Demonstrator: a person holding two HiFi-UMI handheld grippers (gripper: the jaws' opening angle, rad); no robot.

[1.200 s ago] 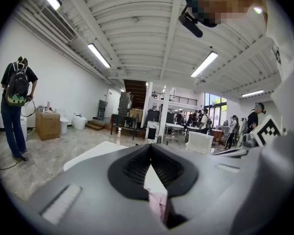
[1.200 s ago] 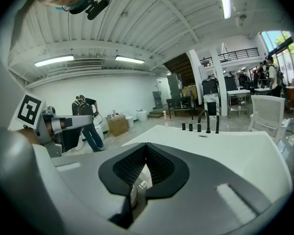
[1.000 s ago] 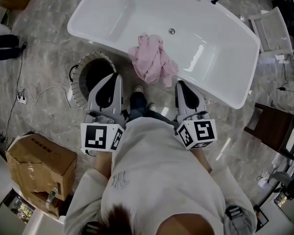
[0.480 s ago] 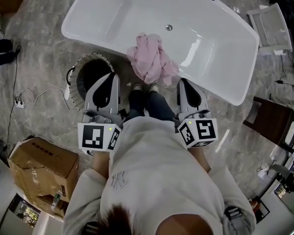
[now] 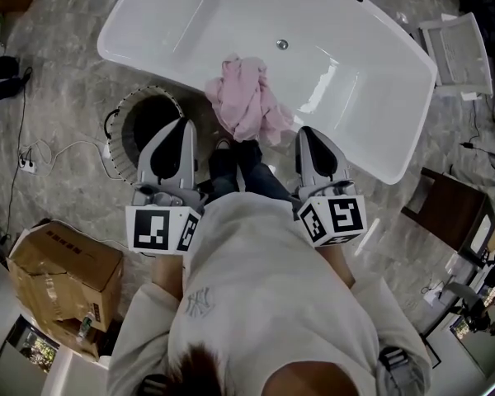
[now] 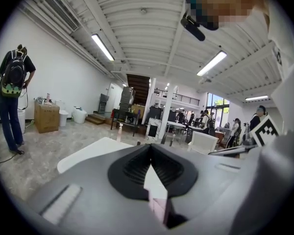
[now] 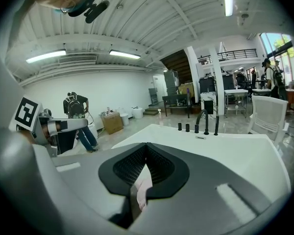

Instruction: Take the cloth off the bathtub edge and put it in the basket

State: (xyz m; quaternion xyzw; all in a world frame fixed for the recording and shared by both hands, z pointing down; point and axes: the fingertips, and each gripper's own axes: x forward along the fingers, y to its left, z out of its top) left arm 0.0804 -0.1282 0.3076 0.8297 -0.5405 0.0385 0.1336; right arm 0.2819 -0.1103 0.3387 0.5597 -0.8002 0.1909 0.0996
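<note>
Over the last 1 second the bathtub and the pink cloth have drifted slightly left in my head view, while both tongs have stayed low at my waist. The cloth lies draped over the bathtub's near edge, and the basket stands on the floor just beside it. My left tongs and right tongs are each pressed together, pinching nothing.

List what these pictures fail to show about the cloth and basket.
Basket interior: head view, dark, its right side covered by the left claw.
Cloth: both gripper views show only a pink sliver; each claw's own body blocks the rest.
Basket: absent from both gripper views.
</note>
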